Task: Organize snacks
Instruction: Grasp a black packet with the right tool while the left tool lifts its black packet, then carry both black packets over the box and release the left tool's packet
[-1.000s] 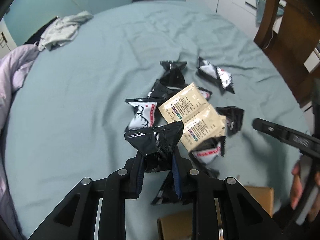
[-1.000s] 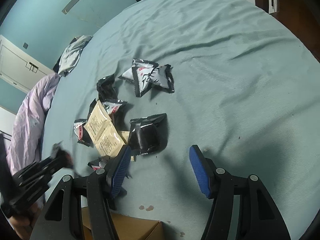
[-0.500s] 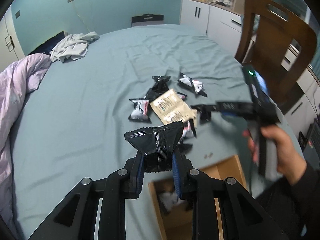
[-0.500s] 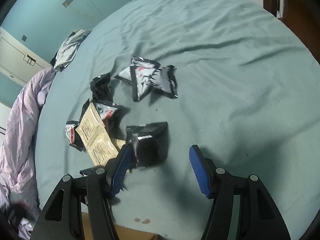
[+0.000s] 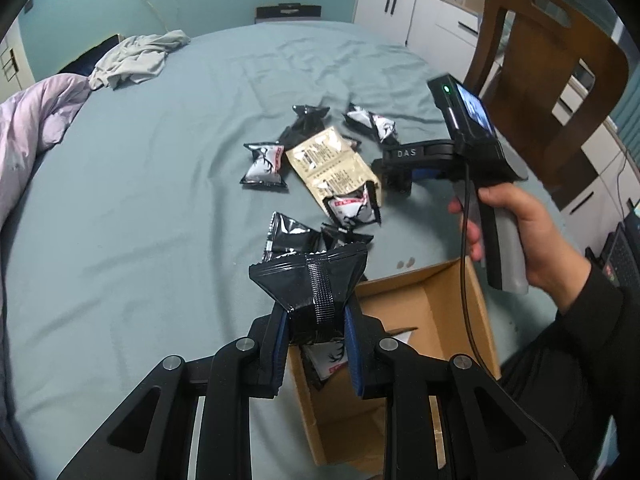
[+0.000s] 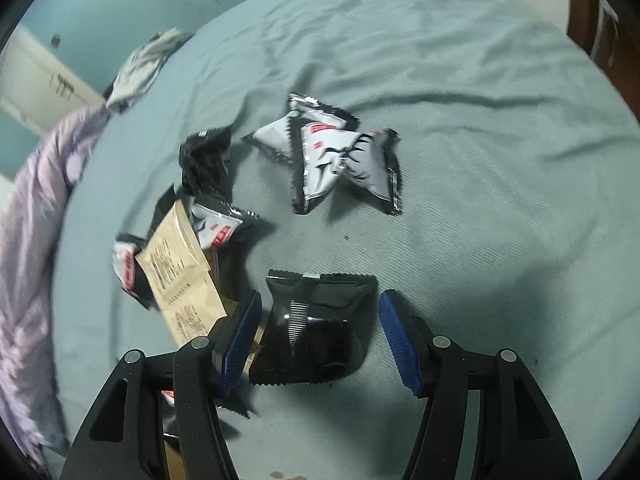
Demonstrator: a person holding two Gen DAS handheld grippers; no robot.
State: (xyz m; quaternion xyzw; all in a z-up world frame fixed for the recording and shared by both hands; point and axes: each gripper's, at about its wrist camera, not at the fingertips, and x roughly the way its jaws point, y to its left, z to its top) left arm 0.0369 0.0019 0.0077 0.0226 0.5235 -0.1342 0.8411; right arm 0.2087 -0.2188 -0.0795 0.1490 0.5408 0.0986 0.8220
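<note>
My left gripper [image 5: 314, 330] is shut on a black snack packet [image 5: 312, 284], held above the near-left corner of an open cardboard box [image 5: 476, 320] that has a white-and-black packet [image 5: 328, 358] inside. Several black, white and tan packets [image 5: 332, 168] lie scattered on the teal bed sheet [image 5: 140, 200]. In the right wrist view my right gripper [image 6: 320, 332] stands open, low over the sheet, with a black packet [image 6: 316, 328] lying between its blue pads [image 6: 394, 330], not pressed. A pair of white packets [image 6: 340, 160] lies beyond it.
A person's hand [image 5: 520, 224] holds the right gripper's handle beside the box. A lilac duvet [image 5: 28, 128] lies at the left, a grey garment [image 5: 136, 60] at the far end, and a wooden chair [image 5: 560, 60] and white cabinets [image 5: 400, 8] stand to the right.
My left gripper has carried the black packet back from over the pile to above the box. My right gripper has come down and forward, so the black packet now lies between its pads.
</note>
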